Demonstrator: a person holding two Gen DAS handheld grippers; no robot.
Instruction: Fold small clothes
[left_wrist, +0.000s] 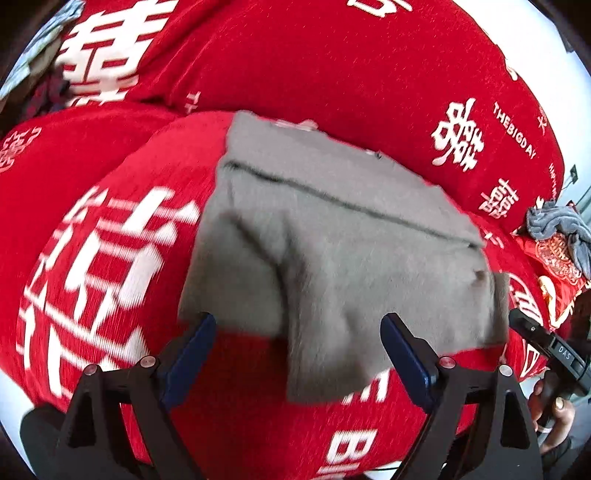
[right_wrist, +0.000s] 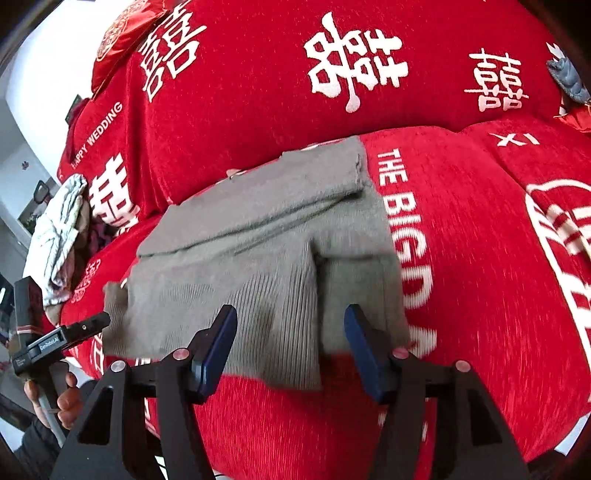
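A red sofa cover printed with white characters and lettering filled both views, stretched over the backrest and the seat cushion; on the seat lay the grey knitted garment, folded into a rough rectangle with one ribbed layer doubled over the top and its near edge drooping toward the cushion's front. At the far ends of the sofa sat heaps of other clothes: a pale bundle on one side, a blue-grey one on the other (both too bunched to identify). The left gripper hung over the garment's near edge, jaws spread wide and pressing on nothing; the right gripper stood likewise, jaws apart, the fabric's edge lying between them but unpinched. A hand held the left tool's grip.
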